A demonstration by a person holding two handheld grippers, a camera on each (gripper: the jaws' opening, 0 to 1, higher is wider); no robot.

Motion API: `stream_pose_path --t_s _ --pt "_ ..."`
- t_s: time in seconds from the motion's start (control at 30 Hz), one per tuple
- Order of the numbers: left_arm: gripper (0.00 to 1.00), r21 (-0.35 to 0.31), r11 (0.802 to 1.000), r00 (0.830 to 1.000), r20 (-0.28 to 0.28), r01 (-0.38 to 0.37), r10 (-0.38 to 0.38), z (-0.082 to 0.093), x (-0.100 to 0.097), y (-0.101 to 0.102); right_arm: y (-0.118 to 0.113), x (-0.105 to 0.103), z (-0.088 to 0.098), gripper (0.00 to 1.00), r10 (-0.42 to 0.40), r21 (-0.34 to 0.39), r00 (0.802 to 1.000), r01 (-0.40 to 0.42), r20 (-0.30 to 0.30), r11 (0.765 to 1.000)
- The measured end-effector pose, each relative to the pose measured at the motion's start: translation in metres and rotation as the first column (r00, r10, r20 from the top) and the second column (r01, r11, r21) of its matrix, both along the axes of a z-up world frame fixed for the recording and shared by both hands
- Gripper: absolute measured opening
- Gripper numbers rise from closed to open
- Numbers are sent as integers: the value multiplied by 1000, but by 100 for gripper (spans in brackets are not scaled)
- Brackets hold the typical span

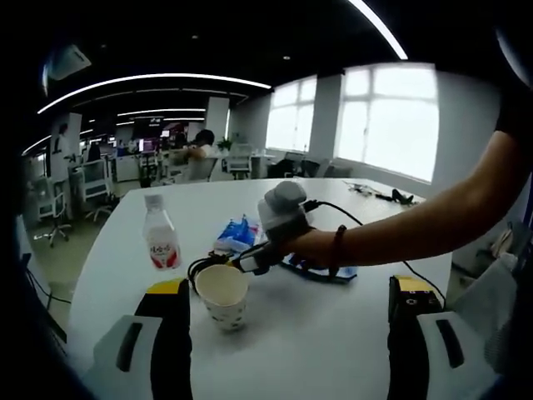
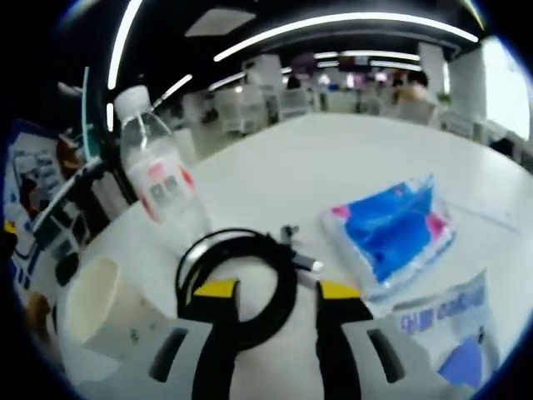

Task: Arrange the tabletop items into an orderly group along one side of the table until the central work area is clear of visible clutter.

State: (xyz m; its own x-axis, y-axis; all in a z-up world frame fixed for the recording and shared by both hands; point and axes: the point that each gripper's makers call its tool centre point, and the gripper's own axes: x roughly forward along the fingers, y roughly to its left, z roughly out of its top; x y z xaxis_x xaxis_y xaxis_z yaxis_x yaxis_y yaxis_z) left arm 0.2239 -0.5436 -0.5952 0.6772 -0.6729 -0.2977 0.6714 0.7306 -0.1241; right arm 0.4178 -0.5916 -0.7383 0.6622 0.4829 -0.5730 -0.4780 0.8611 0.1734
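Reaching across the white table (image 1: pixel 333 333), the right gripper (image 2: pixel 271 292) hangs just over a coiled black cable (image 2: pixel 237 279) with its yellow-tipped jaws parted, the near arc of the coil lying between them — nothing is pinched yet. In the left gripper view the same tool (image 1: pixel 254 260) sits at the end of the person's forearm (image 1: pixel 433 221), its tips at the coil right behind the paper cup (image 1: pixel 222 293). The left gripper (image 1: pixel 287 300) waits low over the table, jaws spread wide and holding nothing, the cup standing between them a little ahead.

Around the cable lie the other pieces: a small plastic bottle (image 2: pixel 158 179) with a red-and-white label standing upright to one side, a blue tissue pack (image 2: pixel 391 233) lying flat on the other, and a printed blue-and-white sheet or pouch (image 2: pixel 454 329) near the jaws — what it is I cannot tell.

Judging by this, the tidying is barely begun: the items sit loosely bunched mid-table, none lined along an edge. The cable looks like the piece in hand; cup, bottle and tissues remain.
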Motion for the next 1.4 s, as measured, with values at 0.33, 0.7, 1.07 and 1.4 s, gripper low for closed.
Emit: stream_pose_path --t_s 0.33,0.7,1.07,1.4 --pt "100 3 1000 1000 -8 -4 4 -4 -2 3 -7 2 -2 21 -70 -54 998 70 11 996" --pt "100 3 1000 1000 -13 -4 4 -5 -2 3 -8 1 -4 5 -135 -70 991 135 -7 988" --pt "100 2 1000 1000 -10 1 -1 -4 -2 1 -9 1 -2 1 -170 -23 984 170 -44 985" --pt "100 6 1000 1000 -2 2 -2 -2 -1 1 -7 -1 6 0 -145 -3 989 145 -40 989"
